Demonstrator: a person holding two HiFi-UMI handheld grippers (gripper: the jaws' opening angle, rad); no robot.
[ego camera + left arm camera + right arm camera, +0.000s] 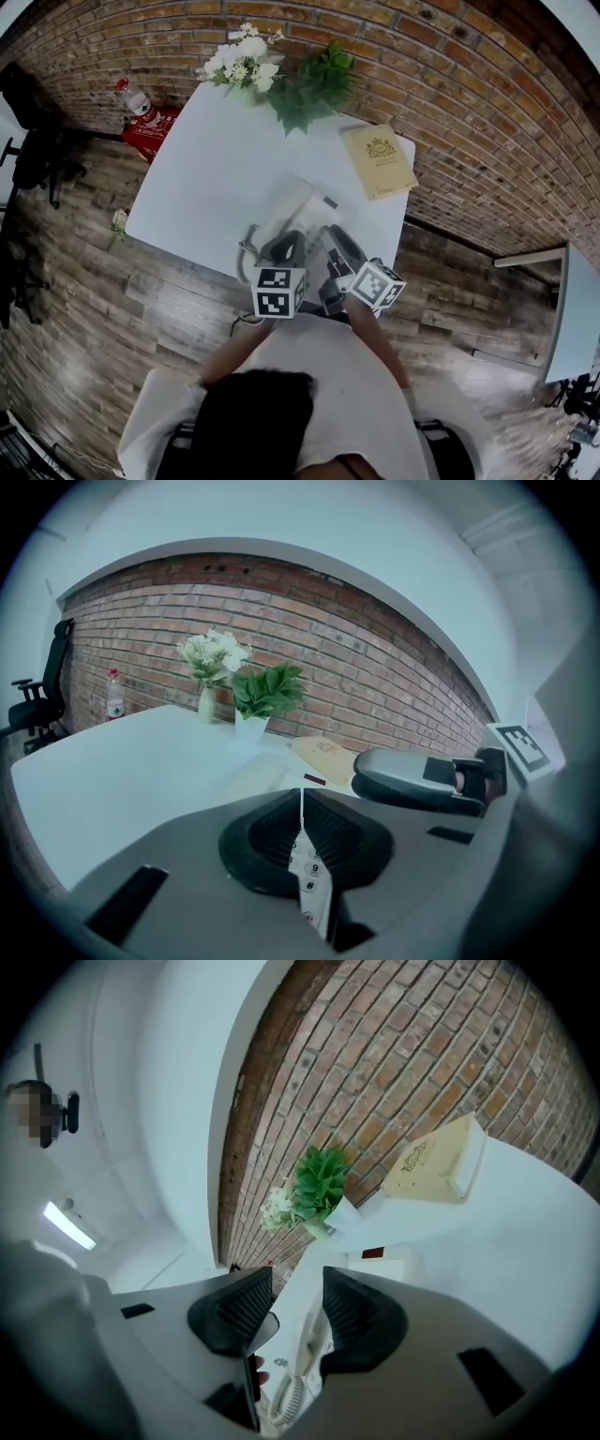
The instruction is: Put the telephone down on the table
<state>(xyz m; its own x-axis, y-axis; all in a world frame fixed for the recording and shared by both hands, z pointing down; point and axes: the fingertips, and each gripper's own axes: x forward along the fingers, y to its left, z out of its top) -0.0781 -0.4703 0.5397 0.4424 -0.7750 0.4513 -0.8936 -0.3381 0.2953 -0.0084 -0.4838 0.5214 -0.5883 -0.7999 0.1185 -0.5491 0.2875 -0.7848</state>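
A white corded telephone [295, 211] lies near the front edge of the white table [206, 178]. Both grippers reach onto it from the person's side. My left gripper [286, 246] has its jaws closed on a thin white edge of the telephone, and the keypad [309, 874] shows just below the pads in the left gripper view. My right gripper [337, 246] stands beside it on the right. In the right gripper view its jaws [295, 1312] are set around the white handset [299, 1333], which fills the gap between the pads. The coiled cord [282, 1408] hangs below.
White flowers [242, 64] and a green plant [309, 89] stand at the table's far edge by the brick wall. A tan book [379, 161] lies at the far right corner. A bottle on a red box [145, 112], a black chair [28, 122] and another table [572, 300] stand around.
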